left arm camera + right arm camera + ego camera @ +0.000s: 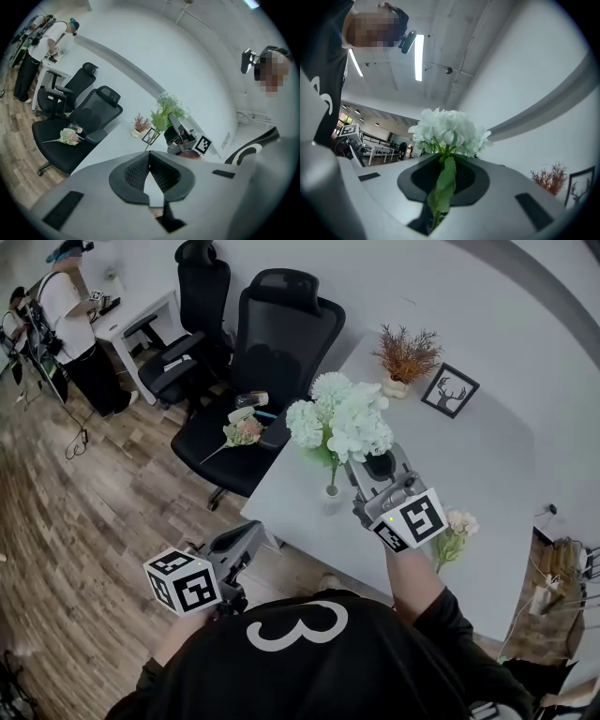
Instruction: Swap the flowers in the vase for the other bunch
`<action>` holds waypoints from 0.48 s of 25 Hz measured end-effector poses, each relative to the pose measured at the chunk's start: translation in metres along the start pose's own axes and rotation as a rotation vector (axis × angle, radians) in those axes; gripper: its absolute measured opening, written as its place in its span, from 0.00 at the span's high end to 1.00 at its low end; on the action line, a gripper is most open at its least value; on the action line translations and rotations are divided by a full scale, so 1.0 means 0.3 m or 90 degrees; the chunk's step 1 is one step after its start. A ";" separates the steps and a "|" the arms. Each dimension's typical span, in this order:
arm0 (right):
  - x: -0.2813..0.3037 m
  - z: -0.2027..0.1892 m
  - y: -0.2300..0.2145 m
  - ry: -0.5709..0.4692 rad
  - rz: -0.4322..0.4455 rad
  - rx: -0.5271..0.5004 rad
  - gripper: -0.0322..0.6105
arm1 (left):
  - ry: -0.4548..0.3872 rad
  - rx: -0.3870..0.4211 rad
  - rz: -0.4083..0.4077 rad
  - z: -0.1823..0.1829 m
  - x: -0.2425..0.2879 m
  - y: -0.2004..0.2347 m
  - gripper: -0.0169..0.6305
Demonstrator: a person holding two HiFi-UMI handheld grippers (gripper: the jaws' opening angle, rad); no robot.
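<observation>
My right gripper (pixel 375 465) is shut on the green stem of a white flower bunch (pixel 342 418), holding it over the white table (pixel 487 465). In the right gripper view the stem and a leaf run between the pads (pixel 461 176), with the blooms (pixel 447 129) just beyond. A small pale vase (pixel 331 495) stands under the bunch; whether the stem end is inside it is unclear. My left gripper (pixel 255 529) is off the table's near-left edge, shut on nothing (pixel 149 157). One pink bunch (pixel 457 523) lies on the table by my right wrist. Another pink bunch (pixel 244 432) lies on a chair seat.
A potted dried plant (pixel 406 357) and a framed deer picture (pixel 449 390) stand at the table's far side. Two black office chairs (pixel 272 343) are left of the table. A person (pixel 70 320) works at a white desk at far left.
</observation>
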State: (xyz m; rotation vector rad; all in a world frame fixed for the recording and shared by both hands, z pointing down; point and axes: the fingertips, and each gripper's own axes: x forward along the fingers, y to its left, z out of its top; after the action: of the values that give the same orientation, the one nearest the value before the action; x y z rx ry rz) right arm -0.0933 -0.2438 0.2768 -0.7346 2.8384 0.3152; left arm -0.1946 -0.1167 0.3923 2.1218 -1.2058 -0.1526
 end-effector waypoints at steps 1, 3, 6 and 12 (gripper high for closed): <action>0.004 -0.021 -0.003 0.006 0.001 -0.003 0.87 | 0.000 -0.003 0.005 -0.001 0.001 0.009 0.96; 0.011 -0.061 -0.007 0.019 0.005 -0.012 0.87 | 0.000 -0.008 0.011 -0.002 0.006 0.021 0.96; 0.011 -0.123 -0.011 0.038 0.005 -0.008 0.87 | 0.004 -0.013 0.018 -0.006 0.011 0.031 0.96; -0.005 -0.266 -0.024 0.079 -0.007 0.033 0.87 | 0.016 -0.023 0.027 -0.019 0.031 0.054 0.96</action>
State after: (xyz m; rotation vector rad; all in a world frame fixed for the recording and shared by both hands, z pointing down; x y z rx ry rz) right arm -0.0990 -0.2692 0.3526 -0.7850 2.9445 0.2000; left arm -0.1987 -0.1267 0.4086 2.0586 -1.2235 -0.1269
